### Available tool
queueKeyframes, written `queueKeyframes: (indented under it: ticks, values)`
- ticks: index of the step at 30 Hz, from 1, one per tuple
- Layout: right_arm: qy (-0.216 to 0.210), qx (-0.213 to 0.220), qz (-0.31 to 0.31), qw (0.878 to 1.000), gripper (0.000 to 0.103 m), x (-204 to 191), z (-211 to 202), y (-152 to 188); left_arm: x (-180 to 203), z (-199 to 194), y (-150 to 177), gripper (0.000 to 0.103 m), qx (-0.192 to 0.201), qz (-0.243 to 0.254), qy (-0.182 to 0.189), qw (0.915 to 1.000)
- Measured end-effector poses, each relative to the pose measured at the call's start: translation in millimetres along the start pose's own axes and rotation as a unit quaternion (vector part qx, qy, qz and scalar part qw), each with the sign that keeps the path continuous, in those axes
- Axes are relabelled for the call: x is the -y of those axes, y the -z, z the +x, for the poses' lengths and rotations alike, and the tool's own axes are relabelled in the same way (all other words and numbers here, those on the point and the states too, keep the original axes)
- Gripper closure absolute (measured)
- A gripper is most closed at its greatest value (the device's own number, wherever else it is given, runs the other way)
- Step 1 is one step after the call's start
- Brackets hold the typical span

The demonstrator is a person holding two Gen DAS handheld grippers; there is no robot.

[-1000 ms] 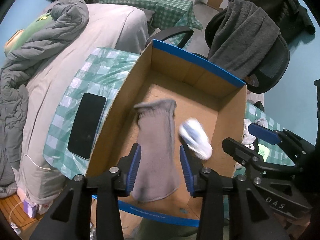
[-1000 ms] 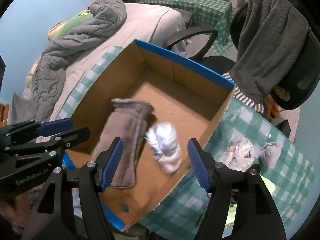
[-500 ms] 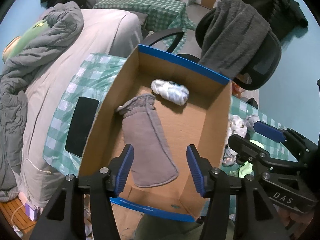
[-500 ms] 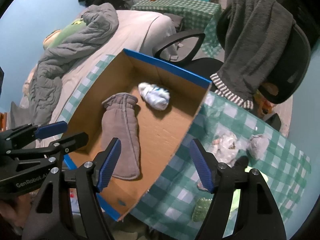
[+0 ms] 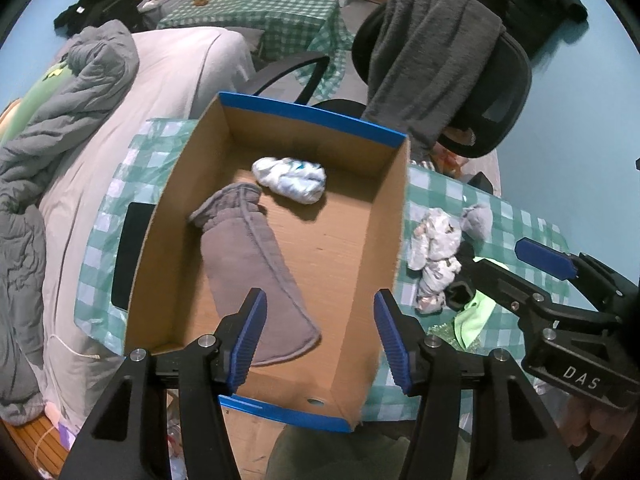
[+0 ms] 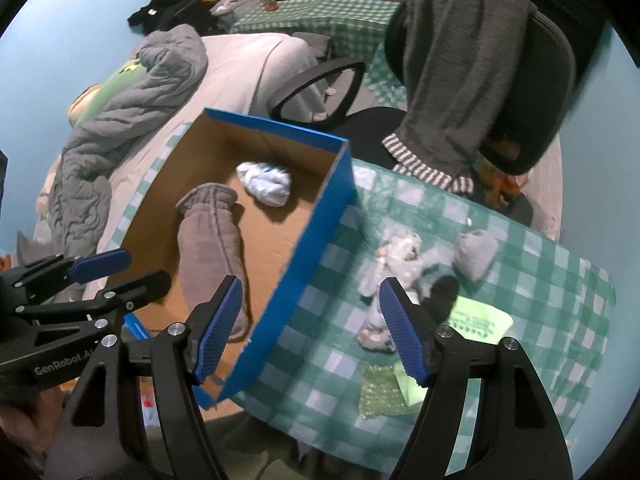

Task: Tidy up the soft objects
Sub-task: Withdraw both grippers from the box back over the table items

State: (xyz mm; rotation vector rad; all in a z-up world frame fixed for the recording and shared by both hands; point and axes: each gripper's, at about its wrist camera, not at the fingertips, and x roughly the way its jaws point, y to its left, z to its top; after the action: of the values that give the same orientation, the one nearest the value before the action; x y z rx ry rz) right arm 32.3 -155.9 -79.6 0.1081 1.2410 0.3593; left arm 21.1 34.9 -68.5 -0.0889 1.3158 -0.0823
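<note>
A blue-edged cardboard box (image 5: 362, 216) (image 6: 320, 220) stands on a green checked table. Inside lie a grey sock (image 5: 248, 264) (image 6: 212, 248) and a white-blue rolled sock bundle (image 5: 292, 180) (image 6: 266, 184). On the cloth right of the box lie a pale patterned cloth (image 5: 434, 256) (image 6: 394, 264), a small grey sock ball (image 5: 478, 216) (image 6: 478, 252) and a lime green cloth (image 5: 474, 320) (image 6: 476, 320). My left gripper (image 5: 320, 340) is open and empty above the box's near end. My right gripper (image 6: 310, 328) is open and empty above the box's right wall and the cloth.
A black phone (image 5: 130, 256) lies on the table left of the box. A bed with a grey duvet (image 5: 60, 128) is on the left. An office chair draped with a grey towel (image 5: 432, 60) stands behind the table. A green bubble-wrap piece (image 6: 380, 394) lies near the table's front.
The white-blue bundle dropped from between the right gripper's fingers into the far end of the box. Both grippers drew back and up, and the right one shifted right over the cloth.
</note>
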Motion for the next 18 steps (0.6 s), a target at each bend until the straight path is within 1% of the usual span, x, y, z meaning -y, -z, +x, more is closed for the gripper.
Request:
queueKeyframes:
  ticks: [18]
  values:
    - [0.030, 0.004, 0.062, 0.998, 0.031, 67.4, -23.1, 37.1, 62.4, 3.4, 12.2, 0.045, -0.013, 0.066, 0.014, 0.9976]
